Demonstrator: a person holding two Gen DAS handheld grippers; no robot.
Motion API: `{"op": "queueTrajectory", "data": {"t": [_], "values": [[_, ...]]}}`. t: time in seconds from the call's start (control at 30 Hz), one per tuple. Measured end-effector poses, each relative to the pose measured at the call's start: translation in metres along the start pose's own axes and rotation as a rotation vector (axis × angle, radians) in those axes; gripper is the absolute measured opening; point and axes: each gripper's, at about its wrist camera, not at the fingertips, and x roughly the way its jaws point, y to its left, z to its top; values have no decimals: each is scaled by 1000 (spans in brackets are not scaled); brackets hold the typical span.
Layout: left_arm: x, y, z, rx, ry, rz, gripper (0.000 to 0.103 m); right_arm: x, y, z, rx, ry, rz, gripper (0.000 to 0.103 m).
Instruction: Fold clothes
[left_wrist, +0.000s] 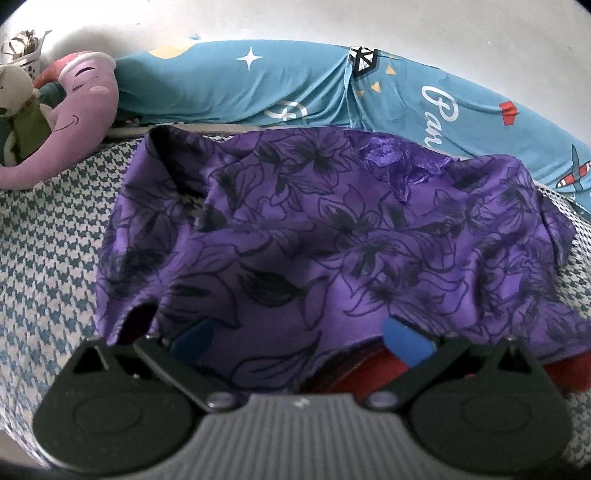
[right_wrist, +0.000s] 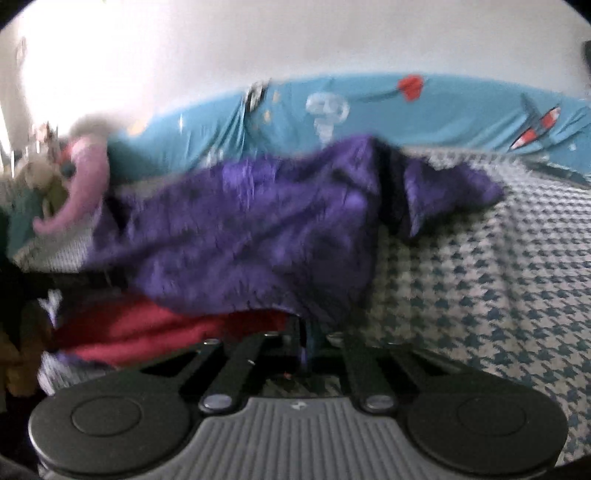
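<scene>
A purple garment with dark flower print (left_wrist: 314, 229) lies spread and rumpled on the bed, its near hem over a red cloth (left_wrist: 369, 365). My left gripper (left_wrist: 299, 341) is open; its blue pads (left_wrist: 406, 343) stand wide apart at that hem, with purple fabric lying loose between them. The right wrist view is blurred. In it the purple garment (right_wrist: 240, 229) rises from my right gripper (right_wrist: 308, 339), whose fingers are together and shut on the garment's near edge. The red cloth (right_wrist: 147, 328) shows beneath it on the left.
The bed has a blue-and-white houndstooth cover (left_wrist: 48, 258) (right_wrist: 480, 277). A teal printed bolster (left_wrist: 258, 85) (right_wrist: 443, 110) runs along the white wall behind. A lilac plush toy (left_wrist: 81, 110) (right_wrist: 85, 184) and a small white one (left_wrist: 14, 92) lie at the far left.
</scene>
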Motion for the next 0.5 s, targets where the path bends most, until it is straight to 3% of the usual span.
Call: {"op": "queueTrajectory", "data": {"t": [0.17, 0.37, 0.5], "values": [[-4, 8, -3, -11, 7, 0, 103, -38, 5, 1, 60, -128, -77, 5], [-10, 22, -7, -21, 3, 10, 103, -76, 15, -5, 47, -249, -303, 3], [-18, 29, -11, -26, 11, -8, 103, -73, 6, 1, 69, -257, -307, 3]]}}
